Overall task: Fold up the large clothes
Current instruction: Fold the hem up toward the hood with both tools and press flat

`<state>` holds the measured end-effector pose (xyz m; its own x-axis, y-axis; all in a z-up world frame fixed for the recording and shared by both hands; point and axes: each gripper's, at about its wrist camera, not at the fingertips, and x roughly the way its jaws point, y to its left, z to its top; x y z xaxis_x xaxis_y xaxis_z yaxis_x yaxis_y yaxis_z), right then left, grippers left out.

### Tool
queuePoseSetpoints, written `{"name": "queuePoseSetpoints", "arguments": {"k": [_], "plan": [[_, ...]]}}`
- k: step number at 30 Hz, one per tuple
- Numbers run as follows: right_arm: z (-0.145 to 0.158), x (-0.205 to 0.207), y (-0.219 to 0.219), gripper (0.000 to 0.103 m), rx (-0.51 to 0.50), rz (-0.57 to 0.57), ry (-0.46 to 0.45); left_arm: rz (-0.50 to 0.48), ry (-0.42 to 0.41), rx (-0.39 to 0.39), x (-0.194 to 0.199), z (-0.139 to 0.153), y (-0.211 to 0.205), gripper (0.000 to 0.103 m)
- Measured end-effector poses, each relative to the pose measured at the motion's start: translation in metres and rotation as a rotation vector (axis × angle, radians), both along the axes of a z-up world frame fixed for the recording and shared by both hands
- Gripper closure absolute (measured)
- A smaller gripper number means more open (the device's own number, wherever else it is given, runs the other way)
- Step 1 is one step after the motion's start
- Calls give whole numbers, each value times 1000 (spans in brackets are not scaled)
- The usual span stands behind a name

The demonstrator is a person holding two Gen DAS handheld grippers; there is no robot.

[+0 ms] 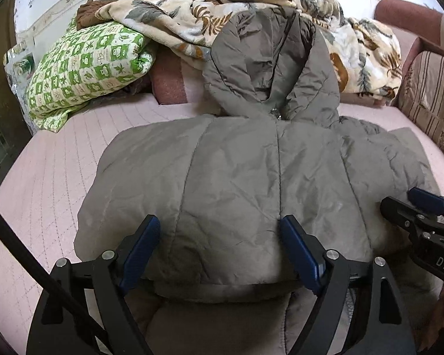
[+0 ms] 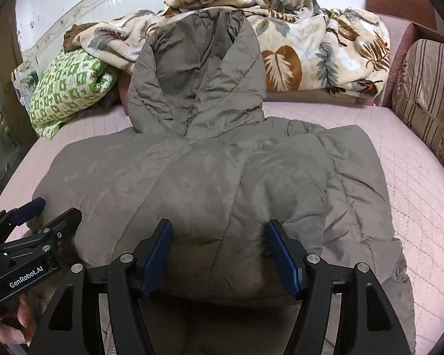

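The left claw (image 1: pixel 219 245) and the right claw (image 2: pixel 219 248) are both wide apart above the near edge of the bed (image 1: pixel 53 177), with nothing squeezed between them. A puffy gray coat (image 1: pixel 236 183) lies folded in the middle of the bed. Its hood (image 1: pixel 266 62) leans on a leafy blanket (image 1: pixel 367 50) at the far edge, beside a green pillow (image 1: pixel 83 68).

Left wrist view: sits just behind the left claw (image 1: pixel 219 248), aimed forward and downward, close over the near hem of the grey padded jacket (image 1: pixel 236 183) on the bed (image 1: pixel 44 177). Right wrist view: same attitude behind the right claw (image 2: pixel 219 251), stationed to the right. Each catches the other claw at its frame edge. Shared: jacket, hood, leaf-print blanket (image 2: pixel 325 50), green pillow (image 1: pixel 83 62).
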<state>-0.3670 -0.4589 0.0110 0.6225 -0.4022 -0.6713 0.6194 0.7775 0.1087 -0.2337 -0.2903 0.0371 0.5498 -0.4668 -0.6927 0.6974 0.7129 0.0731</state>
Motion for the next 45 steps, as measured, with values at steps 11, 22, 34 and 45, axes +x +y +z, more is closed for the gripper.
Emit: {"name": "queuePoseSetpoints", "arguments": {"k": [11, 22, 34, 45], "plan": [[-12, 12, 1, 25, -29, 17, 64, -2, -4, 21, 4, -5, -6, 14], [-14, 14, 0, 24, -27, 21, 74, -1, -9, 32, 5, -7, -8, 12], [-14, 14, 1, 23, -27, 21, 74, 1, -10, 33, 5, -7, -8, 12], [-15, 15, 2, 22, -28, 21, 77, 3, -13, 38, 5, -7, -9, 10]]}}
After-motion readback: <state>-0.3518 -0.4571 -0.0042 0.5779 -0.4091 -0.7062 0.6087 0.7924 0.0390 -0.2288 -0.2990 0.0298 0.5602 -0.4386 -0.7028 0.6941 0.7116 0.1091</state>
